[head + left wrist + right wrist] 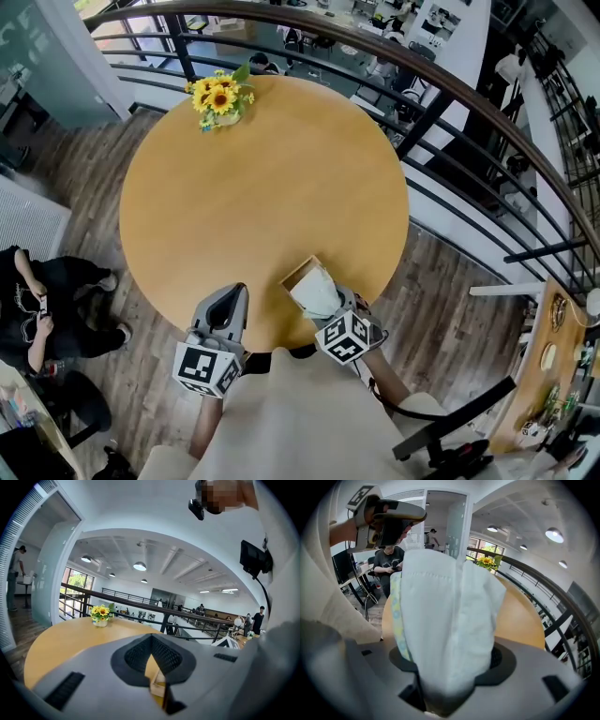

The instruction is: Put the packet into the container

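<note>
Pinching the packet (445, 620) tight, the right tool (450, 667) has the container (298, 273) just past its tip. The packet is not in yet. The left tool (152, 654) is closed and empty.

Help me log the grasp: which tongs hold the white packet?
The right tongs, clamped on the white packet; the left tongs are shut and empty.

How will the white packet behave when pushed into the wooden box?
Probably soft and squashy: the packet bulges and creases where the right gripper pinches it. Likely light: it stands up unsupported. Its matte cover looks unlikely to slip.
</note>
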`<state>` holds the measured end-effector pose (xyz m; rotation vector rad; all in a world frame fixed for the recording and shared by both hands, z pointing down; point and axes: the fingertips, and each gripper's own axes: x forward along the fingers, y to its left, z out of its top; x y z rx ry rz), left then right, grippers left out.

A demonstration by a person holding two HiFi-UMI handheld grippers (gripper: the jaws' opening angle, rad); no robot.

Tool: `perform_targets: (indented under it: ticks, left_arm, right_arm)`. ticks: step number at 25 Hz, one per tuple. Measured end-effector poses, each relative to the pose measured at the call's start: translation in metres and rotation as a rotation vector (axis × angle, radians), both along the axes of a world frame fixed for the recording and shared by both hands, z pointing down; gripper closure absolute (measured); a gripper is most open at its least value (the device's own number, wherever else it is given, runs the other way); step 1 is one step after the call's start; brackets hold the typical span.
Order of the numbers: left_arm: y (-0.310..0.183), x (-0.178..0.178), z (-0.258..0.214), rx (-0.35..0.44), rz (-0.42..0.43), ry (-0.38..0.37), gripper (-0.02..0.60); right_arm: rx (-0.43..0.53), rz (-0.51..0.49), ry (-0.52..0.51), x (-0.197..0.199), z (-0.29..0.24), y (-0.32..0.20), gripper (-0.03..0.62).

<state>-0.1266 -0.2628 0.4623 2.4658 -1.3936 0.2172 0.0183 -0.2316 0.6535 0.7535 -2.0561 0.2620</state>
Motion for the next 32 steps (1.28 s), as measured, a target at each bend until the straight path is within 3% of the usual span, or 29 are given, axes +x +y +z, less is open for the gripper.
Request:
perform_targets:
  ticks: [7,19,32]
  left_arm:
    - [-0.001,-0.001,0.003,-0.002,-0.013,0.006,0.576]
    - [-0.004,-0.006,0.005,-0.006,-0.032,0.026,0.575]
    - [-0.008,-0.018,0.01,-0.012,-0.049,0.043,0.577]
  right_arm:
    - [-0.084,0.012,-0.035,-0.001,0.006,-0.002,0.292]
    - [-0.27,0.054,0.092,0.004,0.041,-0.005,0.292]
    - [-0.252,0.019,0.182,0.003,0.049,-0.011,0.292]
